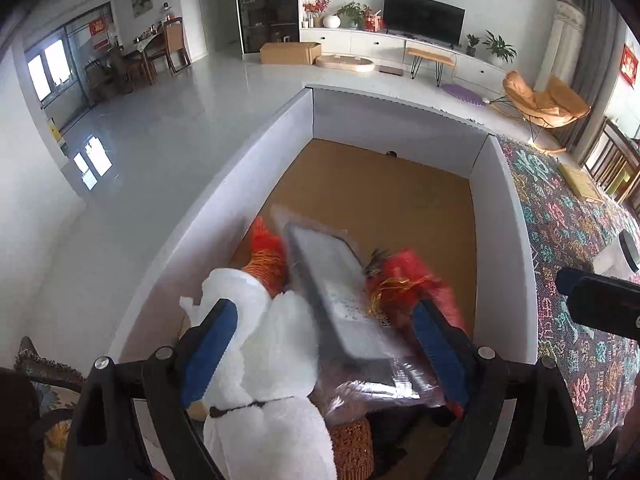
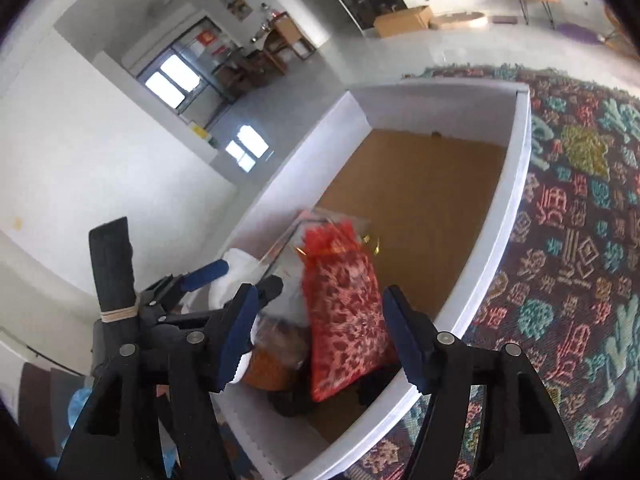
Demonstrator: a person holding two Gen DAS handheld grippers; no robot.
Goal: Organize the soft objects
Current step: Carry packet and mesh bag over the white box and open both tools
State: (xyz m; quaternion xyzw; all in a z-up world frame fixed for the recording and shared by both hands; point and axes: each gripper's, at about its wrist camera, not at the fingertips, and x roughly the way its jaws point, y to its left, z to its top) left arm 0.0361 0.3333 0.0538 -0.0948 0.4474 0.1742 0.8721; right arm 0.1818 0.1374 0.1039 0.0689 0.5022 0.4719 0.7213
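Our left gripper (image 1: 324, 328) has its fingers spread wide and holds nothing, above a white plush toy (image 1: 264, 360) and a flat plastic-wrapped packet (image 1: 344, 300). Our right gripper (image 2: 320, 328) also stands apart and empty, over a red patterned pouch (image 2: 344, 312). All these soft things lie piled at the near end of the white box (image 1: 504, 240), which sits on a patterned cloth (image 2: 580, 240).

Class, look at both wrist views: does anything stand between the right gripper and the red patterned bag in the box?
Nothing visible does. The right gripper is open above the white box, and the red patterned bag lies directly beyond its fingers. The left gripper is off to the side, over the white plush toy.
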